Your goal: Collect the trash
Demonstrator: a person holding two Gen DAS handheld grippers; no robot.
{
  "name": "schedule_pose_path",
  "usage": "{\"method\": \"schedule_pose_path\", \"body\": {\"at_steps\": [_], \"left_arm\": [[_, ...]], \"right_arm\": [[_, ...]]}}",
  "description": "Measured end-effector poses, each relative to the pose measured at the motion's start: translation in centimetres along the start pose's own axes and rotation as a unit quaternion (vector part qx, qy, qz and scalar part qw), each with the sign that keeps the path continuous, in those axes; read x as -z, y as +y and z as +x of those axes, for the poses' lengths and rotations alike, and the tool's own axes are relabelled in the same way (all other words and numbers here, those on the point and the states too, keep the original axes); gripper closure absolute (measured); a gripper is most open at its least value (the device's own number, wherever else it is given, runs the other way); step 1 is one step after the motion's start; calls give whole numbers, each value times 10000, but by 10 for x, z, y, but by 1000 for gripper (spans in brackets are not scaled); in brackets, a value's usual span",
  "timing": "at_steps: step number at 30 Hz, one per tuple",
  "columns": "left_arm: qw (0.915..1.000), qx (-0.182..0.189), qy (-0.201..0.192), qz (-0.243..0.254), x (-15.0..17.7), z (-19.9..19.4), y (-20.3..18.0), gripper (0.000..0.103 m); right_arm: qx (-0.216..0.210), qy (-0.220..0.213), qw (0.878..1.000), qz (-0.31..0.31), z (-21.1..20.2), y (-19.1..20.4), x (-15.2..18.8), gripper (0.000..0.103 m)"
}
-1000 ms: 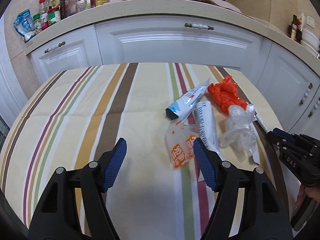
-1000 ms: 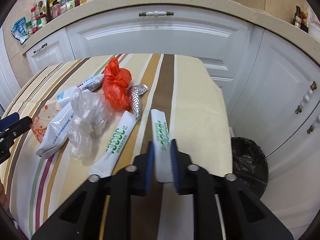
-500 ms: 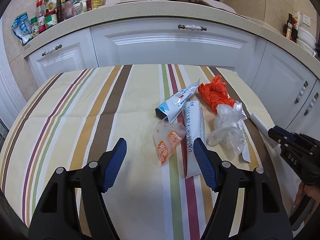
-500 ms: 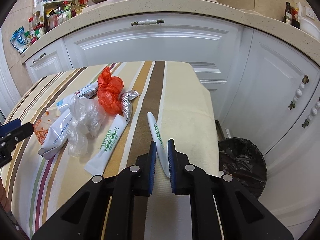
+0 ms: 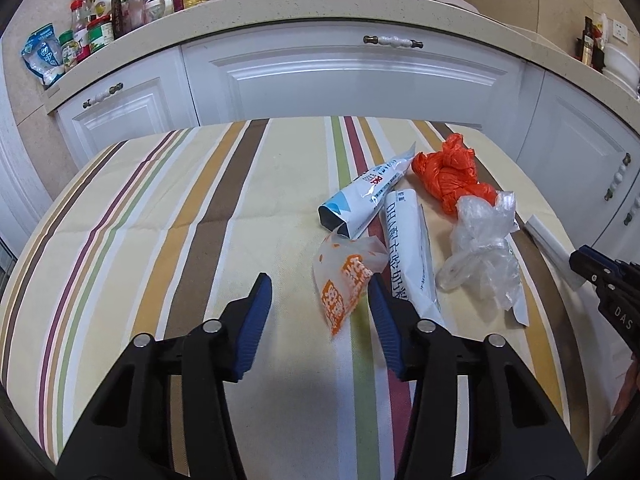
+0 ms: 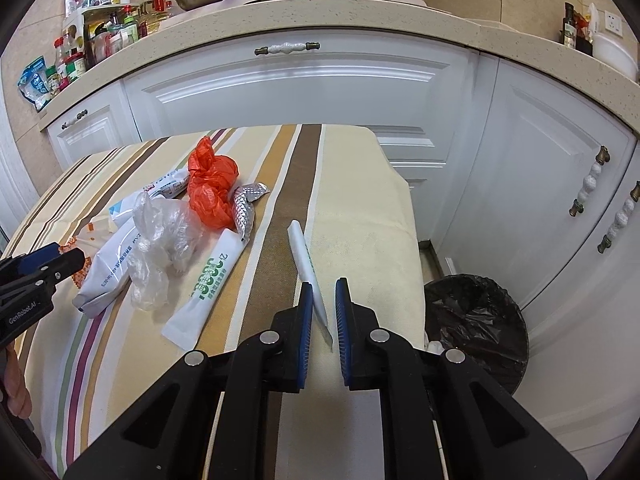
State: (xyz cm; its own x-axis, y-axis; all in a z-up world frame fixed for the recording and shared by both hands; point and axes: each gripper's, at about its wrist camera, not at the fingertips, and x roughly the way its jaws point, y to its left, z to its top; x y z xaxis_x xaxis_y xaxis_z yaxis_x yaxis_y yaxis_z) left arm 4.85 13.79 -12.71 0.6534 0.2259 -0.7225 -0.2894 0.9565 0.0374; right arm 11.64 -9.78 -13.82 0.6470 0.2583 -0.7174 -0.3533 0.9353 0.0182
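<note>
Trash lies on the striped tablecloth (image 5: 160, 220). My left gripper (image 5: 320, 292) is open above the cloth, with the orange-printed wrapper (image 5: 344, 280) between its fingertips. Beyond lie a blue-white tube (image 5: 368, 194), a white tube (image 5: 408, 248), an orange bag (image 5: 448, 174) and a clear bag (image 5: 484, 248). My right gripper (image 6: 323, 300) has its jaws slightly apart around a white sachet (image 6: 305, 258), which stands on edge, tilted. In the right wrist view I also see another white sachet (image 6: 210, 280), a silver foil wrapper (image 6: 246, 212), the orange bag (image 6: 212, 188) and the clear bag (image 6: 160, 240).
A black-lined trash bin (image 6: 476, 320) stands on the floor right of the table. White cabinets (image 5: 352, 80) and a counter with bottles (image 5: 112, 8) run behind. The table's right edge (image 6: 416, 264) is close to my right gripper.
The right gripper's jaws have opened a little around the white sachet, which has turned on edge. The left gripper has moved forward so the orange-printed wrapper lies between its fingertips.
</note>
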Motion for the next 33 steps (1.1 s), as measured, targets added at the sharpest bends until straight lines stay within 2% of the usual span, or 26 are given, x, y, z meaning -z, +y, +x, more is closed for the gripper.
{"method": "schedule_pose_path", "body": {"at_steps": [2, 4, 6, 7, 20, 27, 33], "left_arm": [[10000, 35, -7, 15, 0, 1, -1, 62], [10000, 85, -6, 43, 0, 1, -2, 71], [9999, 128, 11, 86, 0, 2, -3, 84], [9998, 151, 33, 103, 1, 3, -4, 85], [9997, 230, 46, 99, 3, 3, -2, 94], [9999, 119, -11, 124, 3, -5, 0, 95], [9994, -84, -248, 222, 3, -24, -1, 95]], "right_arm": [[-5, 6, 10000, 2, 0, 0, 0, 90], [-2, 6, 10000, 2, 0, 0, 0, 90], [-3, 7, 10000, 3, 0, 1, 0, 90], [-2, 4, 10000, 2, 0, 1, 0, 90], [7, -17, 10000, 21, -1, 2, 0, 90], [-7, -98, 9999, 51, -8, 2, 1, 90], [-15, -272, 9996, 87, -22, -3, 1, 90]]}}
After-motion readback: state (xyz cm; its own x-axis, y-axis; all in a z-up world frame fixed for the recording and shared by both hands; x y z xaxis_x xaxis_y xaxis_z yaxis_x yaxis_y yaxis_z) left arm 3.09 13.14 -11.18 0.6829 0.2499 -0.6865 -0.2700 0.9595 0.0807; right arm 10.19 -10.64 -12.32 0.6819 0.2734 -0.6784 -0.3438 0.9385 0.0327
